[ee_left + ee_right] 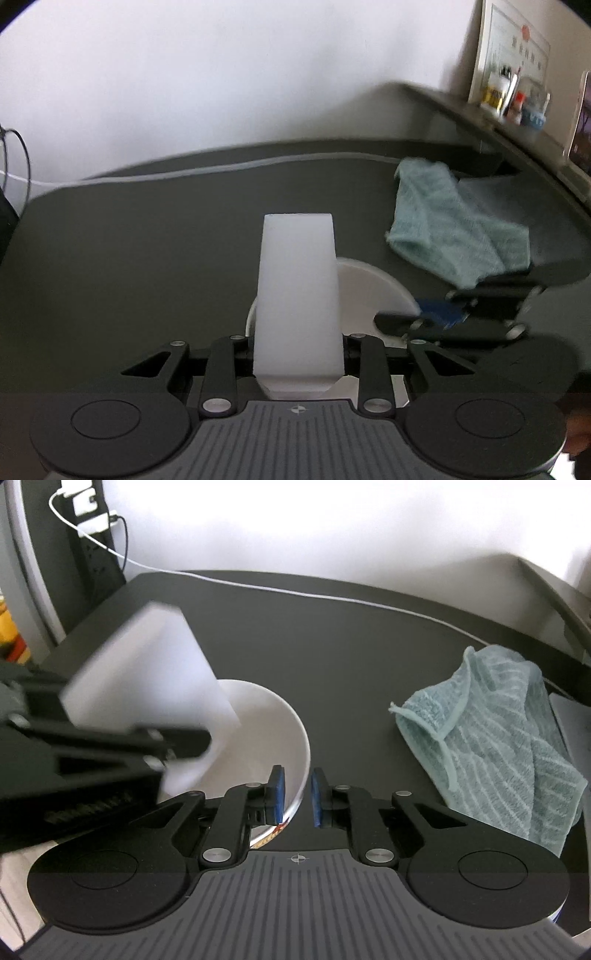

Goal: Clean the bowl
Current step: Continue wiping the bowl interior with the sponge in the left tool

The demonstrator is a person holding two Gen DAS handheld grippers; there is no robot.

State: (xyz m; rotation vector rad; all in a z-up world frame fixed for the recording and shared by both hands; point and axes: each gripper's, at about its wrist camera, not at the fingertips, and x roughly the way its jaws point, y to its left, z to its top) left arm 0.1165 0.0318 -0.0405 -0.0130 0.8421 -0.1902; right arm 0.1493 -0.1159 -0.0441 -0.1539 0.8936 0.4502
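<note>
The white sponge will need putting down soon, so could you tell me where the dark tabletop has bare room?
Bare tabletop lies beyond the white bowl, up to the white cable, and between the bowl and the teal cloth. It is crowded near the bowl, where the right claw straddles its rim.

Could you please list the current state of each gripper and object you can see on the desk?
Left gripper: shut on the white sponge block, held over the bowl.
Right gripper: pads either side of the bowl's rim; contact unclear.
White bowl: upright on the desk, looks empty.
Teal cloth: crumpled on the desk, apart from the bowl, untouched.
White cable: lying loose across the desk.
</note>
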